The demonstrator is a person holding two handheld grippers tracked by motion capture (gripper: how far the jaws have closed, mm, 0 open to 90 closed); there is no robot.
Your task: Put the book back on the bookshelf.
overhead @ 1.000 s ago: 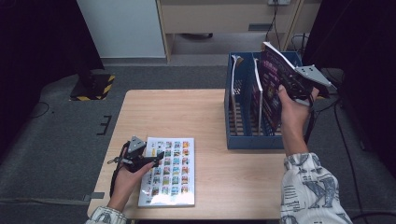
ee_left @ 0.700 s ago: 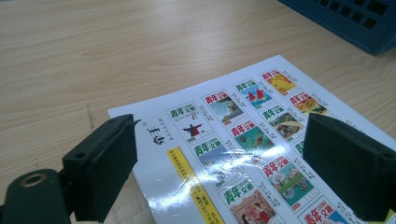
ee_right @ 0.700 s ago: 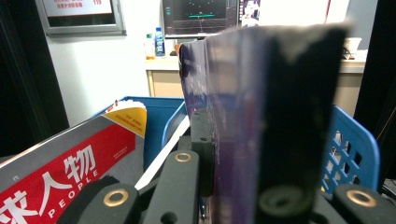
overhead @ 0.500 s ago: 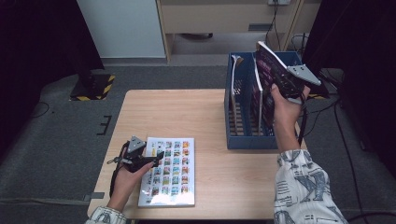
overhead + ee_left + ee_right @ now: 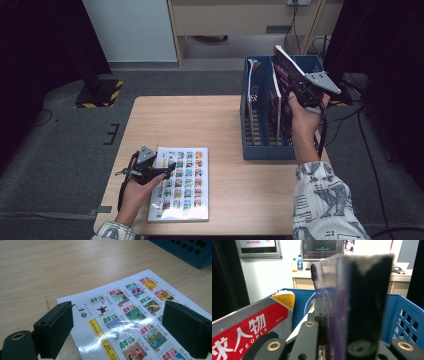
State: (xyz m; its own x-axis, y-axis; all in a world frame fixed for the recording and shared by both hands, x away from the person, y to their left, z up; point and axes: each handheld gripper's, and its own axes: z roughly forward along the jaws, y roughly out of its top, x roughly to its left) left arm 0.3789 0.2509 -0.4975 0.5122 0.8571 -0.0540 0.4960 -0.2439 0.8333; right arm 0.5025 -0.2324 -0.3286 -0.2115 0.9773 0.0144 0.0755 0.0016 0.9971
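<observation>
Right gripper (image 5: 295, 82): jaws pressed together on a dark purple magazine (image 5: 287, 70), pinching it by its lower part; in the right gripper view the magazine (image 5: 342, 297) stands edge-on between the two black jaws.
Left gripper (image 5: 162, 167): jaws spread wide and holding nothing, hovering low over the left edge of the flat magazine with a grid of small covers (image 5: 182, 182); in the left gripper view that magazine (image 5: 130, 315) lies under the gap between the pads.
Held magazine, place: lifted above the blue slotted crate (image 5: 257, 150), over its right-hand slots, its top tilted up and away toward the far-left corner of the crate.
Crate contents: other magazines stand on edge in the slots; a red-and-white "People" magazine (image 5: 249, 327) leans just left of the held one in the right gripper view.
Key relation: the crate slots lie directly below the right gripper, running from the near side to the far side, and the magazine's long edge runs roughly the same way, so the way in looks to be straight down.
Nearer hand: the right one, already above the crate; the left is well apart from it, at the near-left of the wooden table (image 5: 210, 120).
Likely step: lowering the purple magazine into a free slot, after righting its tilt so that it clears the neighbours.
</observation>
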